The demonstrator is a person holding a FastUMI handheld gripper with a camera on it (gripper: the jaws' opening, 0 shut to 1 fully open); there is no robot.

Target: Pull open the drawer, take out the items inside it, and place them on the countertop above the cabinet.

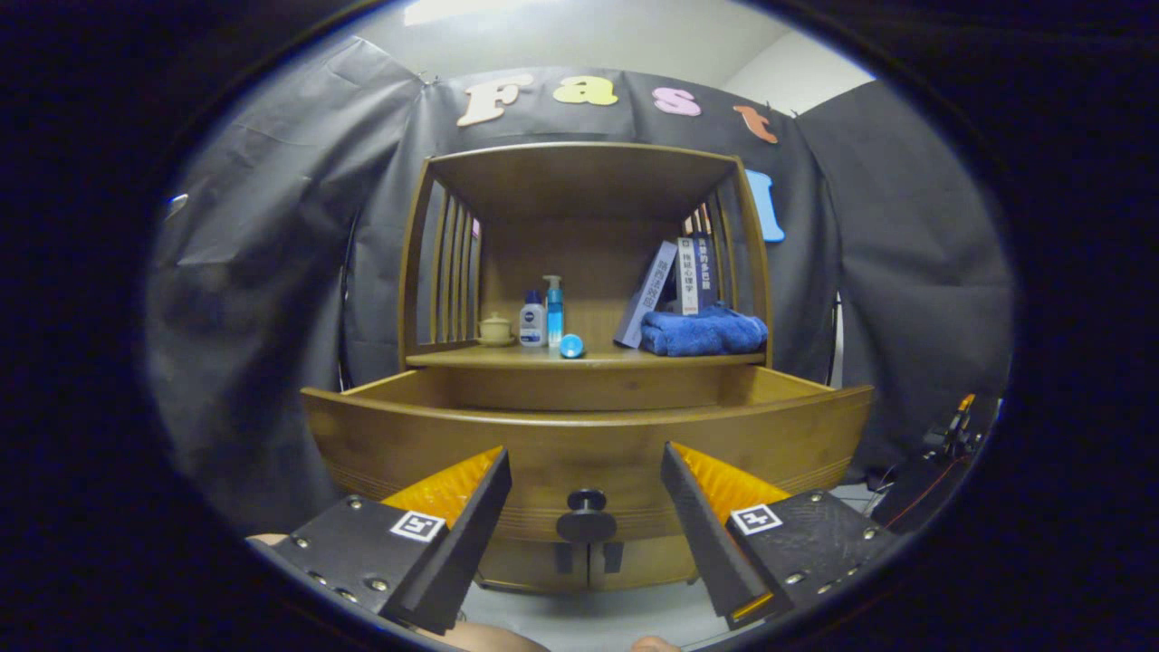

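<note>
Drawer of brown wood (587,435), wide and curved at the front, is seen pulled out from the wooden cabinet (584,244) across the middle of the frame, with its round dark knob (586,518) low in the centre. The gripper (586,516) is held spread, its two fingers standing apart on either side of the knob and touching neither it nor the drawer front. The inside of the drawer is hidden behind its tall front panel, so its contents cannot be made out. Above the drawer, on the wooden countertop (507,359), a small beige lidded pot (495,330), a white bottle with a blue cap (531,321), a tall blue pump bottle (554,311) and a small blue ball (571,345) are set left of centre. To their right, leaning books (668,288) are stood behind a folded blue towel (704,331). Two small cabinet doors (589,561) below the drawer are partly blocked by the knob. At the lower right, dark equipment with an orange part (951,435) is cut off and hard to identify.
</note>
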